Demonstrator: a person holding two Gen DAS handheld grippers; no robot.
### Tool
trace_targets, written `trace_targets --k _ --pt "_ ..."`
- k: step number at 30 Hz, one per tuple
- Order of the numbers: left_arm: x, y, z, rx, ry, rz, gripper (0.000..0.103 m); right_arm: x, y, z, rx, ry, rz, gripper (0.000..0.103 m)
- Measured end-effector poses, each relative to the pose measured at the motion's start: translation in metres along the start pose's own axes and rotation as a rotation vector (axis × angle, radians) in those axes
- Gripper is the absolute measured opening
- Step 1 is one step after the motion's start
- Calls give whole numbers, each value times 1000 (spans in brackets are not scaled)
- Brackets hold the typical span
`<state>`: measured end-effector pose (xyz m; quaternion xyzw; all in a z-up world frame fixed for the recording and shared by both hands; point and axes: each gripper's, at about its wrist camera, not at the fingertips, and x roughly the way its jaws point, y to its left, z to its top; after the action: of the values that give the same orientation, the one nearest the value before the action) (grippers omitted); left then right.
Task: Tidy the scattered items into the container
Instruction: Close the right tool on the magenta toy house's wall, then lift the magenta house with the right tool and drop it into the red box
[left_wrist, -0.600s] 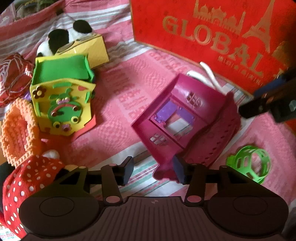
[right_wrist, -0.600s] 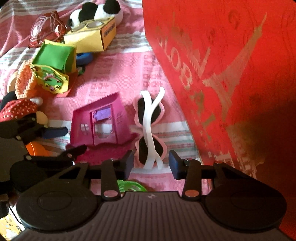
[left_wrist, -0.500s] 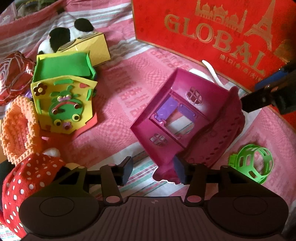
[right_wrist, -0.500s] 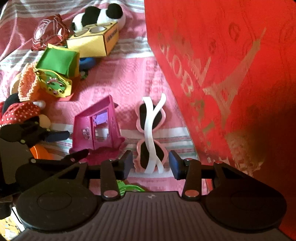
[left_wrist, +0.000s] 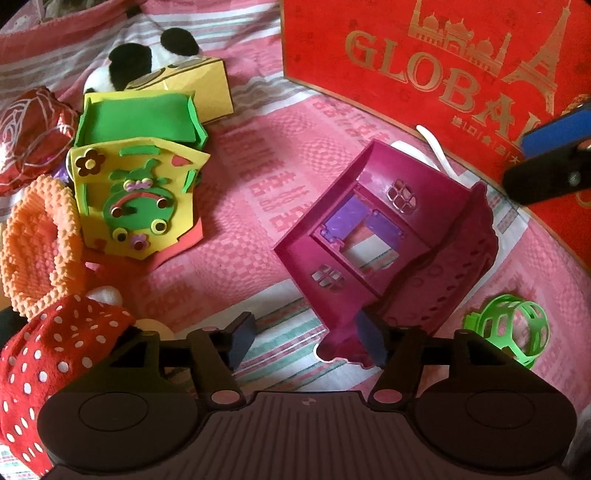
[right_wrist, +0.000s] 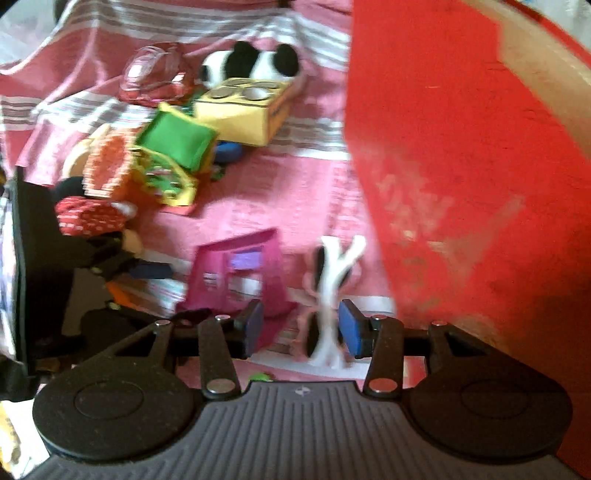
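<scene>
A magenta toy house (left_wrist: 384, 243) lies on the pink bedspread; it also shows in the right wrist view (right_wrist: 240, 273). My left gripper (left_wrist: 306, 339) is open and empty, its right finger at the house's near edge. Pink heart sunglasses with white arms (right_wrist: 328, 295) lie beside the red "GLOBAL" box (right_wrist: 461, 166), which also shows in the left wrist view (left_wrist: 424, 55). My right gripper (right_wrist: 299, 325) is open, with the sunglasses between its fingers, apart from the pads. The right wrist view is blurred.
A green lattice ball (left_wrist: 508, 332) lies right of the house. At the left are a yellow-green foam box (left_wrist: 136, 184), a yellow carton (left_wrist: 188, 85), a panda plush (left_wrist: 147, 59), an orange knitted piece (left_wrist: 33, 240) and a red spotted plush (left_wrist: 51, 350).
My right gripper has pulled back and up, so more of the bed and the box's top edge show. My left gripper has barely moved and stays open.
</scene>
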<state>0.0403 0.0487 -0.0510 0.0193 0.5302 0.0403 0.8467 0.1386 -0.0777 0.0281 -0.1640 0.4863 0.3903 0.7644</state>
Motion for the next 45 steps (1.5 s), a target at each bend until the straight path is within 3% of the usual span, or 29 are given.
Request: trace_targets --k 3,6,8,9,10,15,17,19,22,24,27,30,32,35,37,41,42,45 --pt "1 0 1 -2 6 3 74 19 -2 6 27 -1 88 50" --pt "2 1 2 -4 3 8 76 42 0 10 -8 31 83 49" --pt "3 0 2 -4 -1 10 77 51 0 7 -9 57 86 36" --pt "5 0 2 -3 -4 12 77 52 -1 5 6 62 65 15" --pt "6 0 2 -3 -9 10 78 54 -2 4 23 65 48 7" --pt "12 6 11 -64 21 -42 77 55 -10 0 100 79 56 7" --pt "11 -2 14 -32 34 -46 71 55 -10 -1 99 82 54 8" --pt "8 -7 16 -21 38 -81 36 56 -12 -1 108 86 49 9" --pt "7 -11 15 -6 27 -77 28 57 -17 -2 122 84 31 10" --pt "7 -8 12 -29 28 -95 27 57 -21 -4 139 86 40 10" --pt "8 -5 11 -65 32 -126 46 58 -25 -7 174 94 57 12" --pt "10 -20 15 -18 48 -124 75 65 -26 -8 198 123 76 14" --pt "15 -30 16 10 50 -72 84 68 -23 -9 194 123 74 19" --pt "14 -32 14 0 45 -62 81 68 -20 -8 169 105 66 23" --pt "13 -31 15 0 44 -68 69 69 -20 -8 172 103 64 23" --pt "10 -30 14 -5 40 -72 58 71 -20 -10 192 111 70 24" --pt "9 -29 13 -11 39 -79 50 71 -19 -10 182 110 65 23" --pt "8 -30 14 -27 46 -69 45 64 -16 -12 160 83 59 19"
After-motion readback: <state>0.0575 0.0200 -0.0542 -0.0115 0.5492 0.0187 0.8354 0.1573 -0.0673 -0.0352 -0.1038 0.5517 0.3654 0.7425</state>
